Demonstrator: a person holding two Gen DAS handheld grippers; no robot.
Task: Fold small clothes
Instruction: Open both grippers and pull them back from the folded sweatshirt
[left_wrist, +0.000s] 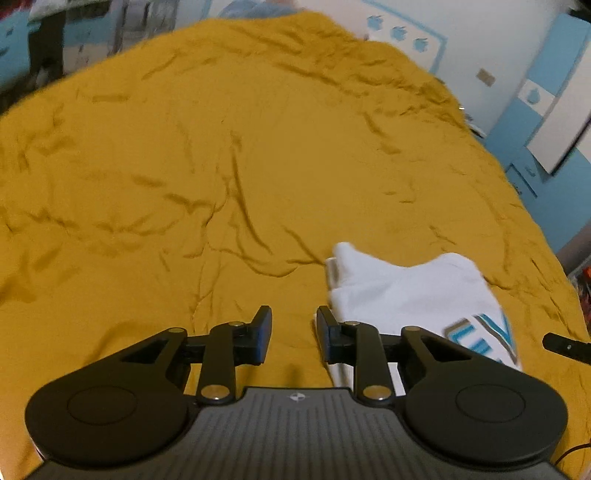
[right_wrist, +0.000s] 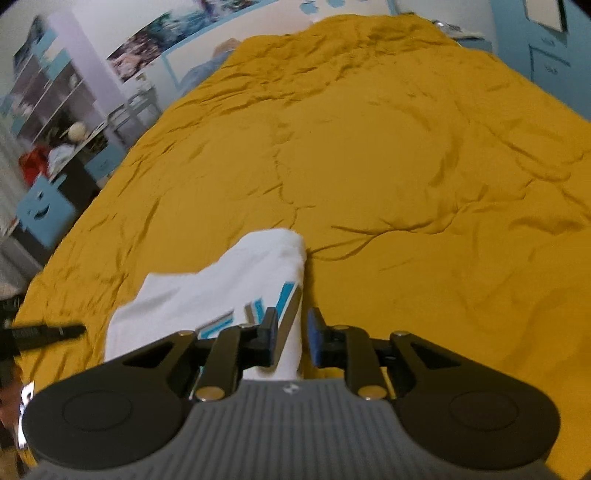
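A small white garment (left_wrist: 402, 295) with blue and grey lettering lies folded on the mustard bedspread (left_wrist: 221, 166). In the left wrist view it sits just right of my left gripper (left_wrist: 294, 334), whose jaws stand apart over bare bedspread with nothing between them. In the right wrist view the white garment (right_wrist: 221, 284) runs from the left down into the gap of my right gripper (right_wrist: 293, 338). Its right edge lies between the blue pads (right_wrist: 314, 341), which stand a little apart and do not press on it.
The bedspread (right_wrist: 406, 166) is wrinkled and stretches far ahead in both views. Shelves and a blue box (right_wrist: 44, 214) stand off the bed's left side. A blue and white cabinet (left_wrist: 554, 110) stands to the right. The other gripper's black tip (right_wrist: 48, 332) shows at the left.
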